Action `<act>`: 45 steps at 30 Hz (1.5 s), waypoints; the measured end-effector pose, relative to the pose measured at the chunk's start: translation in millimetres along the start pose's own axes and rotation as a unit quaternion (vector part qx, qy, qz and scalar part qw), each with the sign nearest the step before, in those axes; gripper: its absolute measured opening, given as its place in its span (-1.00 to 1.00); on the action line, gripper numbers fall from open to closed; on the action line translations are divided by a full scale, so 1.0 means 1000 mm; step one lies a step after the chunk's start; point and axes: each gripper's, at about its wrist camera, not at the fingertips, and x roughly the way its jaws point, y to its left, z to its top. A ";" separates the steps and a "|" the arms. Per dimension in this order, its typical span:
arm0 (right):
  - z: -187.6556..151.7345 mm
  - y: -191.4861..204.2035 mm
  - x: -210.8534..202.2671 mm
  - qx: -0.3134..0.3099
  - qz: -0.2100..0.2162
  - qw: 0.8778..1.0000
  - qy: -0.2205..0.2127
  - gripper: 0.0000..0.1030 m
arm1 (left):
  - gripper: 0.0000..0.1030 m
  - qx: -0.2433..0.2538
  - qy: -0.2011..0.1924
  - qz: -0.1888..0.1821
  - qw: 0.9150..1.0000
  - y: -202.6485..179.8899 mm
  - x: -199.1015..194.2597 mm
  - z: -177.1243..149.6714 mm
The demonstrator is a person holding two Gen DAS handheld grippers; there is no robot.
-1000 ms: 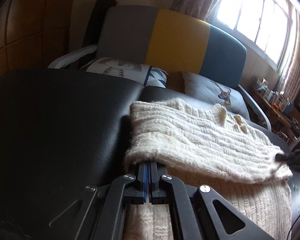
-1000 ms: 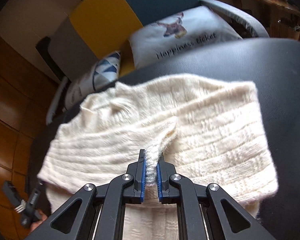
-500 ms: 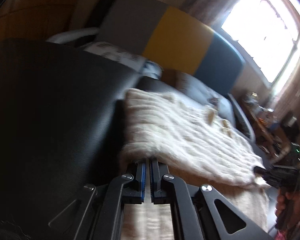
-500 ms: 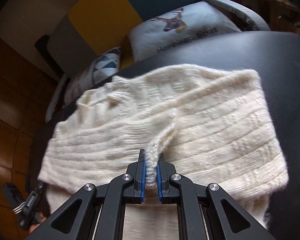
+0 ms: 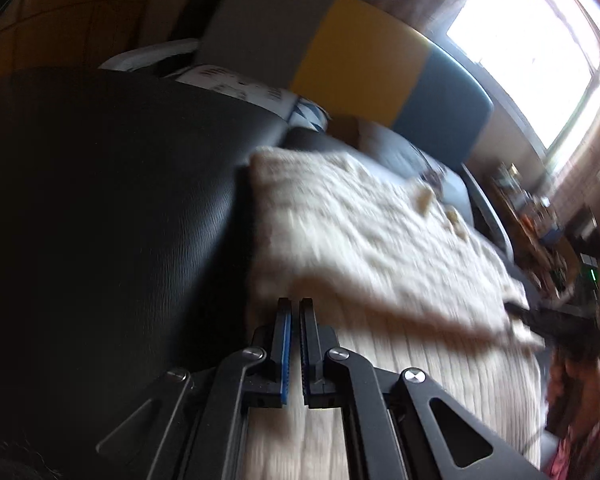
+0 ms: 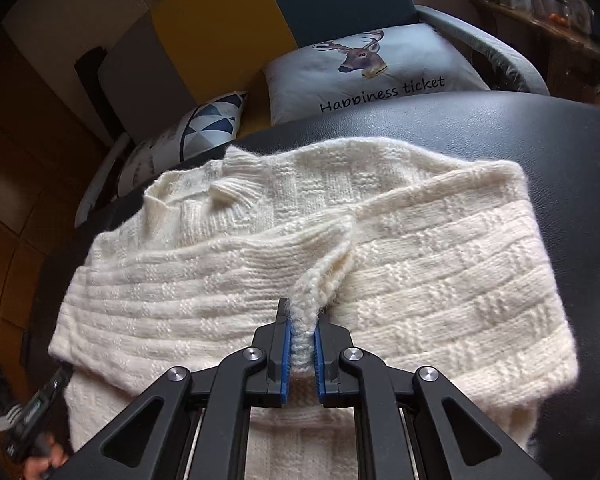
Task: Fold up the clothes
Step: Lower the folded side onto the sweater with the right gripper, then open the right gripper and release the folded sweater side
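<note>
Sweater (image 5: 372, 240) motion-blurred, left view

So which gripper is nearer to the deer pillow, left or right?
Right. The right gripper pinches the sweater on the side below the deer pillow; the left gripper is at the opposite edge.

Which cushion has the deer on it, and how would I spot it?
Find the sofa with the yellow back panel behind the black surface. The deer cushion lies at its right end, pale grey, reading "Happiness ticket"; its neighbour has blue triangles instead.
</note>
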 end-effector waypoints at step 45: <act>-0.012 0.095 0.000 -0.158 0.019 0.986 -0.042 -0.59 | -0.82 0.143 -0.017 0.096 0.985 -0.089 0.038 0.029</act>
